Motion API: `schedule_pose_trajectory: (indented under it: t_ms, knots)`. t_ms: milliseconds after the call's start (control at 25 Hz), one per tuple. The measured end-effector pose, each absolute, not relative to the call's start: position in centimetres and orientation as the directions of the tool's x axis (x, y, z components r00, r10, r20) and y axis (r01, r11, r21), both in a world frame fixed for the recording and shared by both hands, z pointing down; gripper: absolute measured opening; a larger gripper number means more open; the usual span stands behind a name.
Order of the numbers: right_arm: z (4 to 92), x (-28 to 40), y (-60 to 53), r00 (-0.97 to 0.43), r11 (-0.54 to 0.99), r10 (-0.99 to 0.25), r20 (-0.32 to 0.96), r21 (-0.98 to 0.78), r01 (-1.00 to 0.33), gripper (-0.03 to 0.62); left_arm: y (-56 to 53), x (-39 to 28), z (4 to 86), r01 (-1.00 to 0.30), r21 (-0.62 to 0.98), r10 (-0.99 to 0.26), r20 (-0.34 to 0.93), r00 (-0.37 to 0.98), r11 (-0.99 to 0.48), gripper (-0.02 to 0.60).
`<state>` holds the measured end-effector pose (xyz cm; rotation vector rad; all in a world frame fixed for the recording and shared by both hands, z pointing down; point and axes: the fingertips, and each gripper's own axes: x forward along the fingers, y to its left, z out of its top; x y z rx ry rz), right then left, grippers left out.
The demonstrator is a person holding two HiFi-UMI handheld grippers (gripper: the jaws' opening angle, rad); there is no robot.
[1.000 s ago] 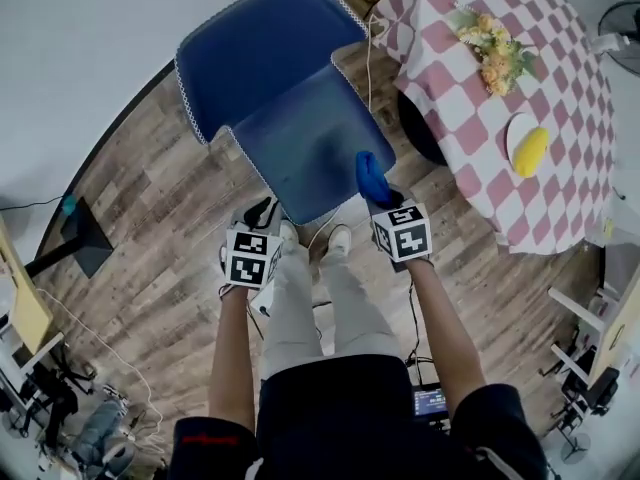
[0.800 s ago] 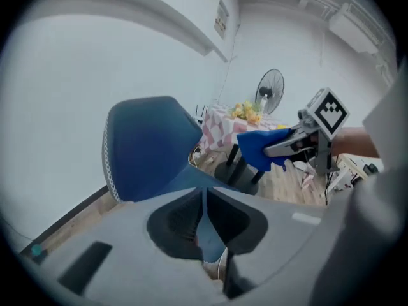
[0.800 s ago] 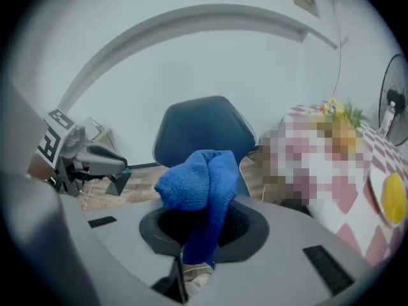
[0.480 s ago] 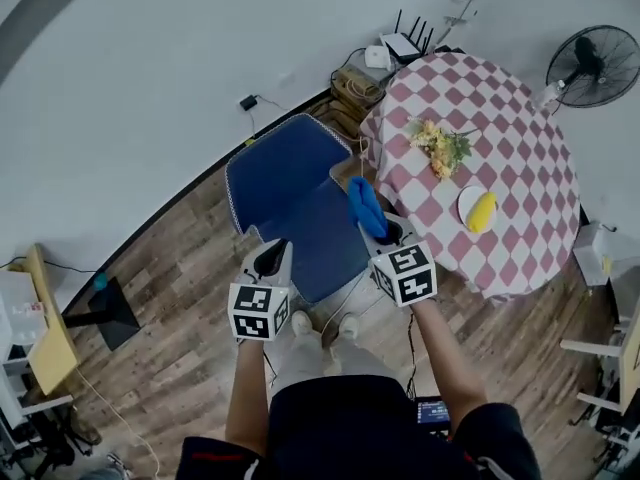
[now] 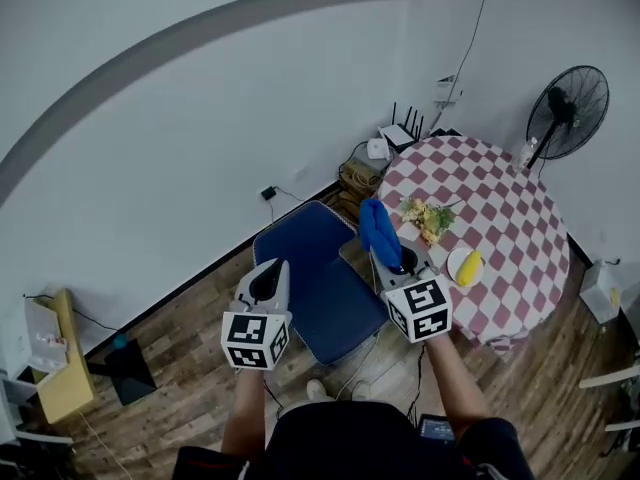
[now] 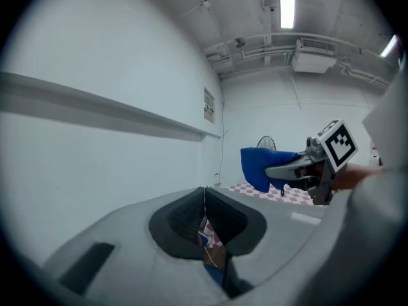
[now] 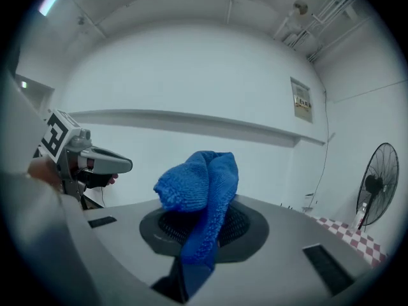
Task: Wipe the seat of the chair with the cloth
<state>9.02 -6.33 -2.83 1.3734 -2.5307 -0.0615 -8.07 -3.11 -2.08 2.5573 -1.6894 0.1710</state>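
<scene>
jaws of right gripper (image 5: 392, 256) clamped on blue cloth (image 5: 378, 226); left gripper (image 5: 272, 268) just closed, empty; both high above chair seat (image 5: 335, 303); no wiping under way, likely finished or unstarted.

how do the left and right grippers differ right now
The left gripper has just closed on nothing; the right gripper is shut on the cloth. The left gripper shows over the chair's left edge, the right gripper nearer the table. Both point about level, clear of the chair.
</scene>
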Motion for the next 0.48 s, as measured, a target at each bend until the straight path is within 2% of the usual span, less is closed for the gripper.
schedule_pose_trajectory:
  t_ms: [160,480]
  knots:
    - [-6.1,9.3,-5.2,-0.504,0.519,-0.855,0.124,0.163,-0.839,0.06,-1.9,-8.7,-6.1,-0.915,-0.033,-0.915,0.058,0.4,-0.402,0.018]
    - [-7.8,10.1,-3.8,-0.5,0.504,-0.863,0.066,0.16,-0.849,0.06,0.0,-9.2,-9.4,-0.9,-0.072,-0.902,0.012,0.431,-0.431,0.018]
